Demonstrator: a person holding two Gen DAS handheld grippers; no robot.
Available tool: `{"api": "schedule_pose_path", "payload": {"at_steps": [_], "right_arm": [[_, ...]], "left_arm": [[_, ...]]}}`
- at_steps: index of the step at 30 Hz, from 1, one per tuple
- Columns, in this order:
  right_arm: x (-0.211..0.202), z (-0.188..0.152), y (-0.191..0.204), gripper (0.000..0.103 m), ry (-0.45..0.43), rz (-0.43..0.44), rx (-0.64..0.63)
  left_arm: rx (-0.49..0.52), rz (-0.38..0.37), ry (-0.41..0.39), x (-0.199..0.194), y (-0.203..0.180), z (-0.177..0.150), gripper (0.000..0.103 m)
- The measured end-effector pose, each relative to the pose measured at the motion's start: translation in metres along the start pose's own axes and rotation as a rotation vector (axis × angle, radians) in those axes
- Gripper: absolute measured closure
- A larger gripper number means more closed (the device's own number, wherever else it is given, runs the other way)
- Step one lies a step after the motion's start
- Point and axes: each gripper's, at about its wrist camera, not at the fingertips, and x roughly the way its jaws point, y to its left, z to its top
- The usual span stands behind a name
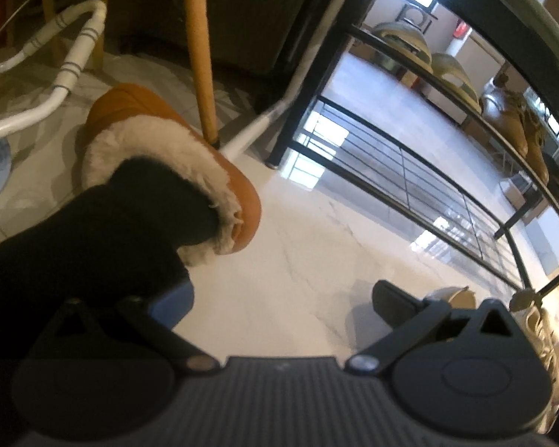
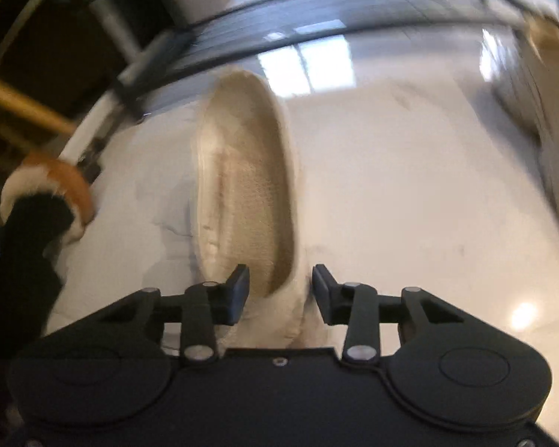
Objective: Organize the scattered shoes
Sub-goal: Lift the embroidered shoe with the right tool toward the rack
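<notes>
A tan fur-lined slipper (image 1: 175, 149) lies on the white floor at the left of the left wrist view. A black-sleeved arm reaches into its opening. My left gripper (image 1: 279, 298) is open, with only the right fingertip (image 1: 395, 303) showing. A cream slipper (image 2: 242, 186) lies on the floor in the right wrist view, sole cavity facing me. My right gripper (image 2: 280, 290) straddles its heel wall, one finger inside and one outside, with a gap still showing on the right side. The tan slipper also shows at the left of the right wrist view (image 2: 67, 182).
A black metal shoe rack (image 1: 421, 171) stands at the right with beige and tan shoes (image 1: 518, 126) on its upper shelf. A wooden chair leg (image 1: 201, 52) and a white tube frame (image 1: 70, 70) stand behind the tan slipper. White sneakers (image 1: 540, 331) sit at the far right.
</notes>
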Motion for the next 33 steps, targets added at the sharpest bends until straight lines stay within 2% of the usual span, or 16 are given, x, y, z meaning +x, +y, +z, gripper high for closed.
{"api": "schedule_pose_path", "payload": {"at_steps": [1, 3, 4, 5, 7, 10, 12, 13, 16, 23, 27, 33], "right_arm": [[-0.001, -0.001, -0.002, 0.062, -0.005, 0.0, 0.004], [-0.005, -0.004, 0.005, 0.051, -0.025, -0.014, -0.041], [-0.009, -0.005, 0.011, 0.036, -0.045, -0.022, -0.075], [-0.012, -0.005, 0.015, 0.016, -0.065, -0.03, -0.097], [-0.019, -0.007, 0.035, 0.005, -0.126, -0.055, -0.221], [-0.008, -0.01, 0.055, 0.005, -0.093, -0.07, -0.347], [0.003, -0.013, 0.062, 0.007, -0.07, -0.108, -0.374], [0.008, -0.015, 0.064, 0.014, -0.06, -0.129, -0.382], [0.02, -0.016, 0.064, 0.024, -0.032, -0.16, -0.378], [0.036, 0.011, 0.06, 0.037, -0.022, -0.092, -0.312], [0.055, 0.033, 0.067, 0.039, -0.036, -0.072, -0.306], [0.088, 0.063, 0.082, 0.039, -0.039, -0.04, -0.36]], "left_arm": [[0.008, 0.0, -0.002, 0.0, -0.003, 0.0, 0.001], [0.042, 0.003, -0.011, -0.001, -0.008, -0.001, 0.001], [0.068, 0.008, -0.016, -0.001, -0.011, -0.003, 0.001], [0.092, 0.013, -0.016, -0.001, -0.014, -0.004, 0.001], [0.123, 0.015, -0.008, 0.0, -0.019, -0.007, 0.001], [0.159, 0.018, -0.005, 0.001, -0.025, -0.01, 0.001], [0.191, 0.032, -0.006, 0.0, -0.028, -0.012, 0.001], [0.2, 0.035, -0.006, 0.0, -0.029, -0.013, 0.001], [0.193, 0.034, -0.001, 0.0, -0.029, -0.012, 0.001], [0.167, 0.02, -0.038, -0.003, -0.026, -0.007, 0.001], [0.162, 0.026, 0.0, 0.003, -0.025, -0.008, 0.001], [0.168, 0.04, -0.002, 0.006, -0.025, -0.009, 0.001]]}}
